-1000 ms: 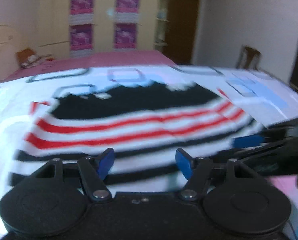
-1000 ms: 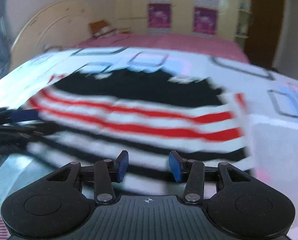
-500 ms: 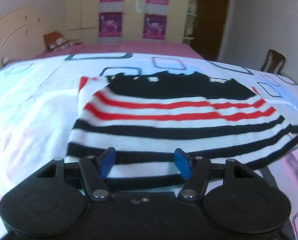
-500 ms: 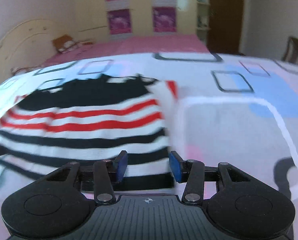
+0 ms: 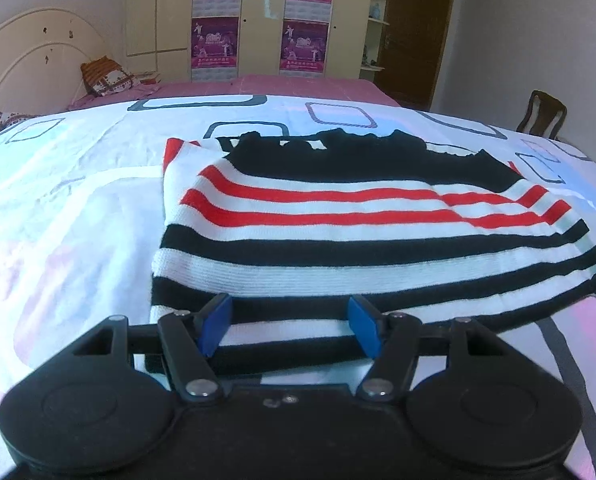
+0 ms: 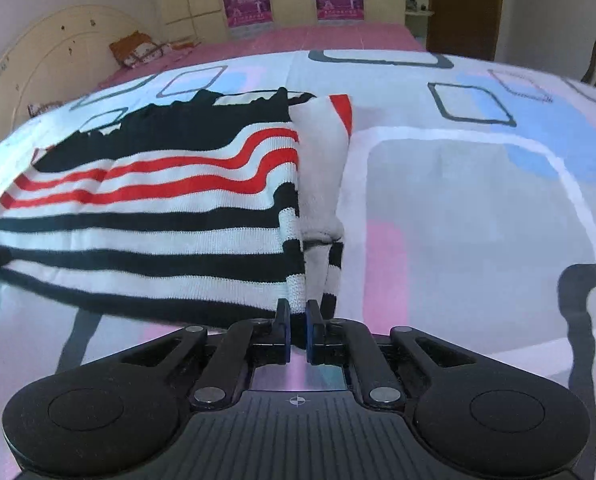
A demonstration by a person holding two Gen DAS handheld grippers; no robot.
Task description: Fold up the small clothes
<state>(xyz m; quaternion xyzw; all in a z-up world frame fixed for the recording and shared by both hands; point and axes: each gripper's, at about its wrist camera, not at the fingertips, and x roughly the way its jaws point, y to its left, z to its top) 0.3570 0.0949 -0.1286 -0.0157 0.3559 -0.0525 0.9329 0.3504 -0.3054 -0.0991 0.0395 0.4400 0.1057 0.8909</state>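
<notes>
A knitted sweater (image 5: 338,240) with black, white and red stripes lies flat on the patterned bed sheet (image 5: 77,220), its sleeves folded in. My left gripper (image 5: 289,320) stands open just above the hem near the sweater's near-left corner, blue pads wide apart and touching nothing. In the right wrist view the sweater (image 6: 157,208) spreads to the left. My right gripper (image 6: 298,322) is at its near-right corner, jaws closing, and the hem fabric is pinched between the nearly touching pads.
The sheet (image 6: 458,220) stretches bare to the right of the sweater. A cream headboard (image 5: 25,60) and a cushion (image 5: 105,78) are far left. A wardrobe with posters (image 5: 257,20), a dark door (image 5: 414,32) and a wooden chair (image 5: 542,114) stand behind.
The right gripper slid to the sweater's near-right corner and its jaws came together on the hem. The left gripper shifted toward the near-left corner and stayed open.
</notes>
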